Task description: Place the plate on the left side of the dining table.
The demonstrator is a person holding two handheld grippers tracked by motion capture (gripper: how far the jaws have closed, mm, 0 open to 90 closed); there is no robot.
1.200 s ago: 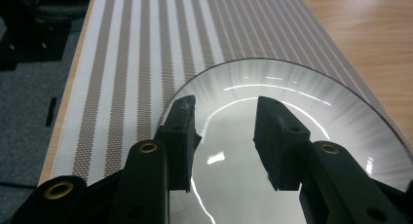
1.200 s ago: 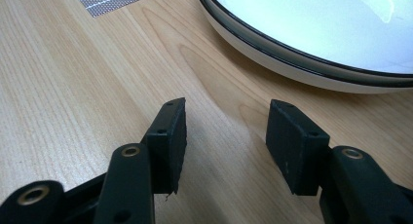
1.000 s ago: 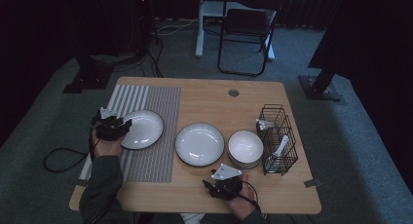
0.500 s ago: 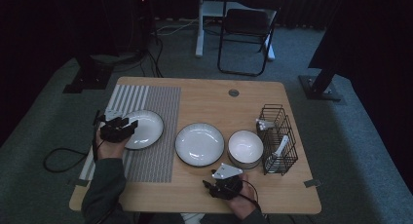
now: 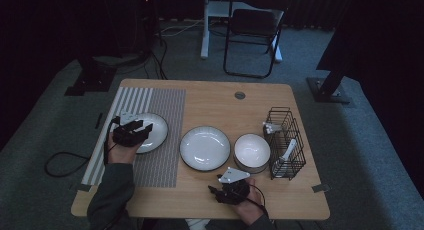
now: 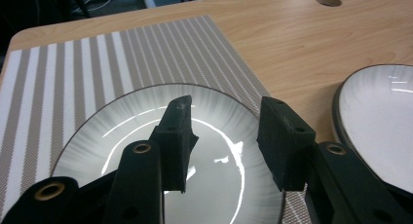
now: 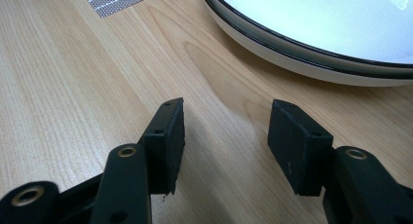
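Left gripper (image 5: 131, 133) sits at centre-left of the high view, over the near-left edge of the left plate (image 5: 148, 132). Jaws parted wide, nothing between them. In the left gripper view (image 6: 224, 136) the gap frames the plate (image 6: 146, 156): one jaw over the plate's shiny face, the other by its right rim. Contact with the plate: cannot tell. Plate lies on the striped placemat (image 5: 160, 102), upper left of the table (image 5: 210, 97).

Right gripper (image 5: 231, 187) at lower centre of the high view, held in a hand near the front table edge. Jaws also spread wide and empty. In the right gripper view (image 7: 225, 136) bare wood shows between them, with the middle plate (image 7: 311, 34) at upper right, apart from the jaws.

Outward in the high view: middle plate (image 5: 205, 147) at centre, white bowl (image 5: 252, 151) just to its right, black wire rack (image 5: 285, 142) holding white utensils at right. A folding chair (image 5: 252, 30) stands beyond the table, top centre.
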